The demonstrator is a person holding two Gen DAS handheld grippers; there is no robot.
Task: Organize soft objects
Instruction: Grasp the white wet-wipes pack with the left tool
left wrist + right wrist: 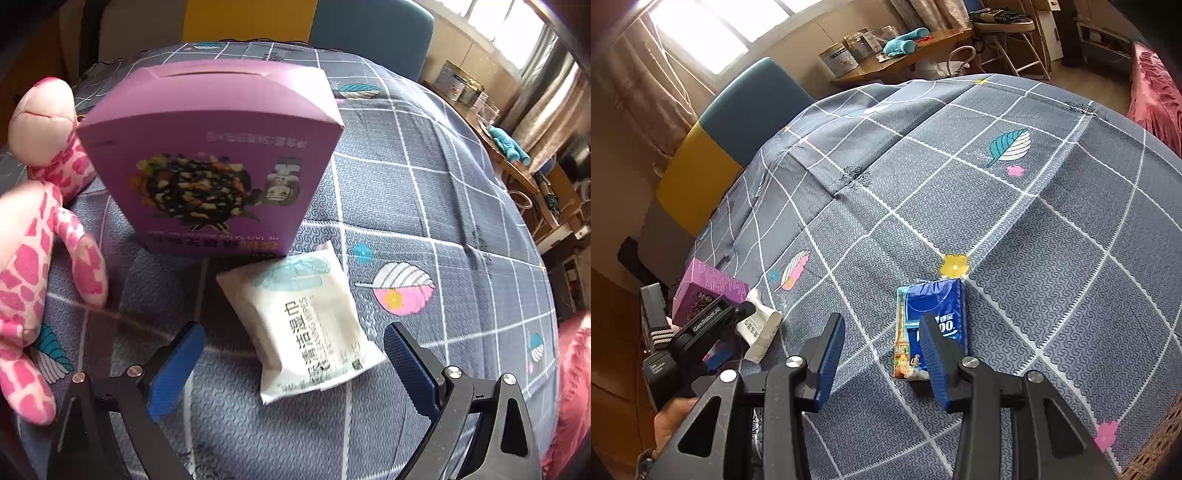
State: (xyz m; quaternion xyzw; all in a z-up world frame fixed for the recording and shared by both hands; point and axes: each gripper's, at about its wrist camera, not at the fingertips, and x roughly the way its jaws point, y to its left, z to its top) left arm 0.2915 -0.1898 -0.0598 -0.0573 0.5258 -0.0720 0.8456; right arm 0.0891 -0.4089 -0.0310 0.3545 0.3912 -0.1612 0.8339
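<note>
Left gripper [295, 365] fingers spread wide, white wipes pack [308, 325] lying flat between them, untouched; purple box [218, 166] just beyond. Right gripper [882, 354] fingers part-open, empty; blue tissue pack [932, 325] behind right finger. Bedspread [1015, 240] open ahead.

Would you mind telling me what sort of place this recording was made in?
Most likely a bedroom in a home. The work surface is a bed under a grey checked bedsheet, with a padded headboard behind it, and a cluttered wooden desk stands by a curtained window.
</note>
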